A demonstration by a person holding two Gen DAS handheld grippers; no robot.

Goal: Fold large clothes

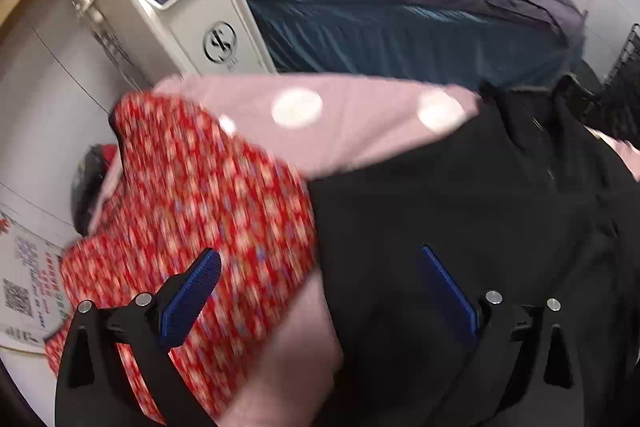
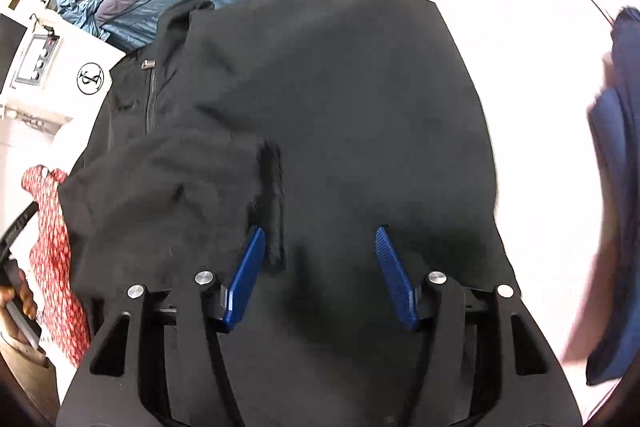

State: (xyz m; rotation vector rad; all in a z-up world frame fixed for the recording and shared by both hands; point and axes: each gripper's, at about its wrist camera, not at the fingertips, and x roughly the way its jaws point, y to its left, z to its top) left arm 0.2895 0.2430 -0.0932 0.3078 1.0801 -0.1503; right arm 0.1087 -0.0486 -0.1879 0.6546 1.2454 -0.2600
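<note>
both the left gripper (image 1: 320, 279) and right gripper (image 2: 320, 259) gape wide, empty, over the black jacket (image 2: 320, 87).

Motion-blurred red patterned cloth (image 1: 192, 195), details unreadable

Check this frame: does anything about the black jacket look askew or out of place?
Slightly. The black jacket lies mostly flat, but one sleeve sits bunched across its front, and the red patterned garment lies against its edge.
</note>
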